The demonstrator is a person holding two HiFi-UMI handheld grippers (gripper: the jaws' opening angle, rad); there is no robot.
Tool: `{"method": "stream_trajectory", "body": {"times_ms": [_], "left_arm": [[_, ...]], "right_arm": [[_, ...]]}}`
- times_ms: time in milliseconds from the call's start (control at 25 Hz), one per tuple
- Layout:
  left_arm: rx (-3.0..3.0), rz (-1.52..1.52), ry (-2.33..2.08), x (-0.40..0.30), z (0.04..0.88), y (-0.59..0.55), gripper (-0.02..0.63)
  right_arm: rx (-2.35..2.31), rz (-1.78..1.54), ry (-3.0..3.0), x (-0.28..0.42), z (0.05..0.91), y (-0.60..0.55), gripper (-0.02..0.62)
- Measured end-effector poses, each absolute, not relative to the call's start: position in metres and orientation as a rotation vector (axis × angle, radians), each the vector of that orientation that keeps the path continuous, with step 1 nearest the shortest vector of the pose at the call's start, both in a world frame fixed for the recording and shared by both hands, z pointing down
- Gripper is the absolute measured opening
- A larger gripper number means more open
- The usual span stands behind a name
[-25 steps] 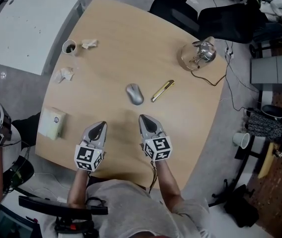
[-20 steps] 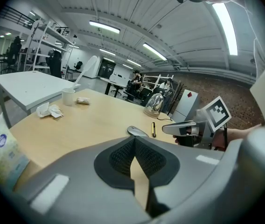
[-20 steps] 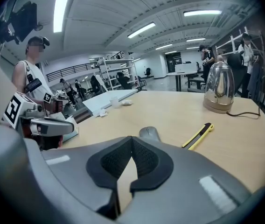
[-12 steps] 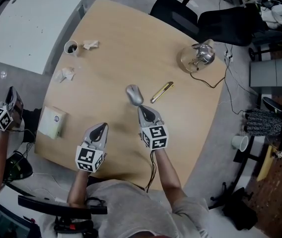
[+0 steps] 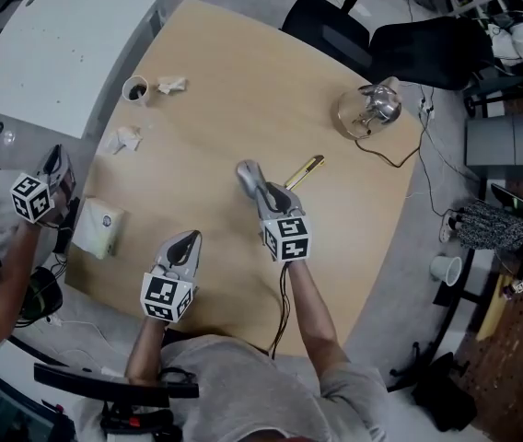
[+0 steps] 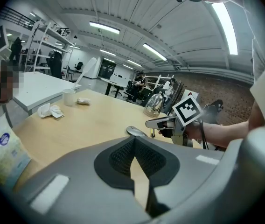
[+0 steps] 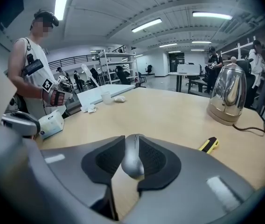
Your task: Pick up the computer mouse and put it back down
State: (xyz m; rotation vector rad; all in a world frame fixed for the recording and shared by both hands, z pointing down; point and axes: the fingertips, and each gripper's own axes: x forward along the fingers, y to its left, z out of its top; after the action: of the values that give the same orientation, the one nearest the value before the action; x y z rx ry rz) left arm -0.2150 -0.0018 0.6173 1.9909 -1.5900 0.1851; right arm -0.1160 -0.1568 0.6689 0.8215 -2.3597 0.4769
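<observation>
The right tongs (image 5: 258,186) reach forward over the middle of the wooden desk (image 5: 225,72), and their padded jaws are clamped on the grey computer mouse (image 5: 246,172), one pad against each of its sides. In the right gripper view the computer mouse (image 7: 133,157) sits lengthwise between the pads, its scroll wheel toward the far end. It is low at the desk top; whether it rests on the wood or hangs just clear cannot be told.

The left tongs (image 5: 184,240) hover near the person, left of the right arm and well apart from the mouse. Their jaws are together at the tips with nothing between them, as the left gripper view (image 6: 133,142) shows.

Just right of the mouse lies a yellow utility knife (image 5: 302,170), at a slant. Farther right, near the desk's far edge, stands a steel electric kettle (image 5: 372,104) with its cord trailing off the side. At the far left are a paper cup (image 5: 133,88) and two crumpled tissues (image 5: 170,84), and a tissue pack (image 5: 101,227) lies at the near left edge. Another person's hand (image 5: 39,195) holds a marker cube off the desk's left side.
</observation>
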Motion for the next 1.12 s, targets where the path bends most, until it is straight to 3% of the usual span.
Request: {"method": "stream_trajectory", "body": {"times_ms": [680, 1120], "left_arm": [[1.969, 0.194, -1.592, -0.217, 0.621, 0.0, 0.02], [1.941, 0.205, -1.609, -0.225, 0.624, 0.001, 0.02]], "right_arm": [[0.746, 0.502, -2.233, -0.134, 0.711, -0.171, 0.258], [0.731, 0.494, -2.194, -0.137, 0.728, -0.175, 0.281]]}}
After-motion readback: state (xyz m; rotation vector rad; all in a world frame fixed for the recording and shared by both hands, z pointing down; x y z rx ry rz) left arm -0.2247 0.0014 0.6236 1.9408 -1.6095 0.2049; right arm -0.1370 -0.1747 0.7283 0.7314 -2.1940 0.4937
